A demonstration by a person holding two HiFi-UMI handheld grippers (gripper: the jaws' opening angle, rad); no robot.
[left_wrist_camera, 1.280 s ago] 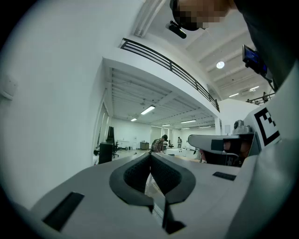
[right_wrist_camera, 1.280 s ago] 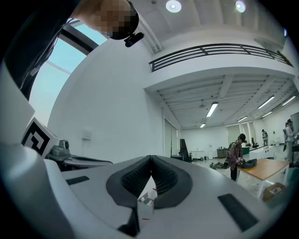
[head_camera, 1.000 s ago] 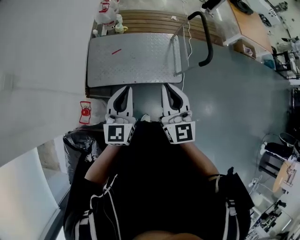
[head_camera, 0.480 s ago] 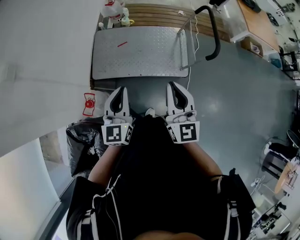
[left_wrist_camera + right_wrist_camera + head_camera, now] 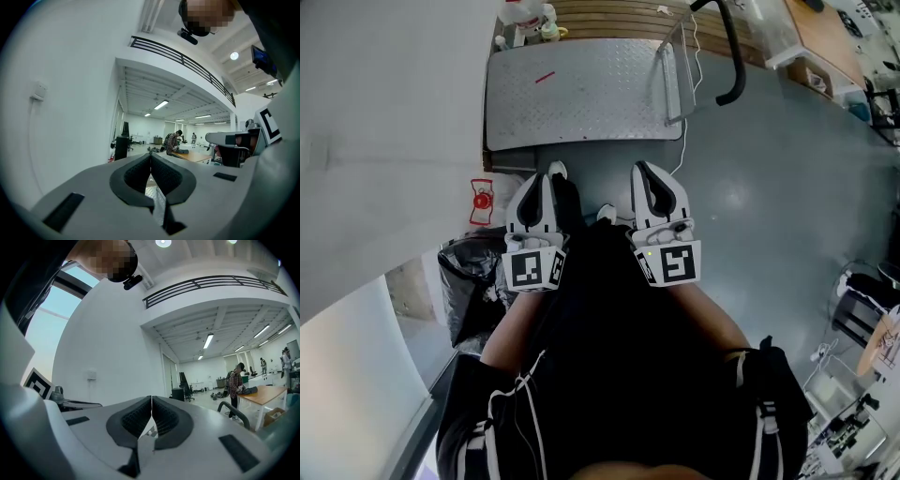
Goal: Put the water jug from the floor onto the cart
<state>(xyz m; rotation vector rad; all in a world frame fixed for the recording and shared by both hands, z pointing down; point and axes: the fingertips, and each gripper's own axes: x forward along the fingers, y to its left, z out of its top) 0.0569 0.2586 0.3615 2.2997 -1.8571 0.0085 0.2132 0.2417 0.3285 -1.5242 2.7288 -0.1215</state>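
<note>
The cart's bare metal deck (image 5: 581, 89) lies on the floor ahead of me, with its black handle (image 5: 731, 56) at the right end. I cannot make out a water jug in any view. My left gripper (image 5: 544, 180) and right gripper (image 5: 641, 171) hang side by side just short of the deck's near edge, both pointing at it. The jaws of each are pressed together with nothing between them. In the left gripper view the shut tips (image 5: 150, 155) show a strip of the deck (image 5: 158, 199) below them. In the right gripper view the shut tips (image 5: 151, 399) point along the wall, and the cart handle (image 5: 234, 409) shows at right.
A white wall (image 5: 384, 122) runs along the left. A black rubbish bag (image 5: 473, 281) sits by my left side, and a red-and-white fitting (image 5: 481, 202) is near it. White and red items (image 5: 523, 14) stand past the deck's far left corner. Wooden boards (image 5: 619, 14) lie beyond the cart.
The cart has slid up the head view, so more floor shows between it and the grippers. Both grippers sank a little and stayed shut. A shoe now shows beside the left gripper.
</note>
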